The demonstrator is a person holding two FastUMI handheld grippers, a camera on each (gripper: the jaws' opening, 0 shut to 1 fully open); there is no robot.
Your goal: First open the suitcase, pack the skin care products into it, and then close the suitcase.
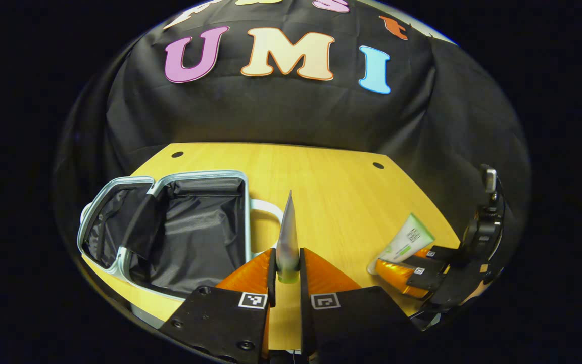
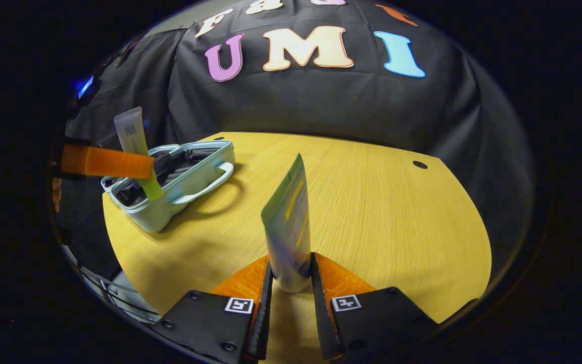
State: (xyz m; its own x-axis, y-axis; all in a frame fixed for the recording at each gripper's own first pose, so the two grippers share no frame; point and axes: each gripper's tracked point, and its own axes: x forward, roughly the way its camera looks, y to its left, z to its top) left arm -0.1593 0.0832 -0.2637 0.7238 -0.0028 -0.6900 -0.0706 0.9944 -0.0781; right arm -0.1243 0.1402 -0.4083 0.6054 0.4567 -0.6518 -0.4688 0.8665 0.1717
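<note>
Suitcase open on table. Left gripper pinching silver tube just right of suitcase handle. Right gripper pinching white-green tube, well right of suitcase.

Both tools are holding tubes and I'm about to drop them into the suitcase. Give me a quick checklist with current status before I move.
1. Suitcase open: ok, lid back and dark lining exposed.
2. Left tool grip: ok, both fingers press on the pale tube, which stands upright between them.
3. Right tool grip: ok, both fingers press on the green-and-white tube.
4. Left tube over the suitcase: not ok in the left gripper view, where it sits beside the handle; the right gripper view puts it at the case edge.
5. Right tube over the suitcase: not ok, it is over bare table, the case off to one side.
6. Room inside the case: cannot tell fully; the visible part looks free.
</note>
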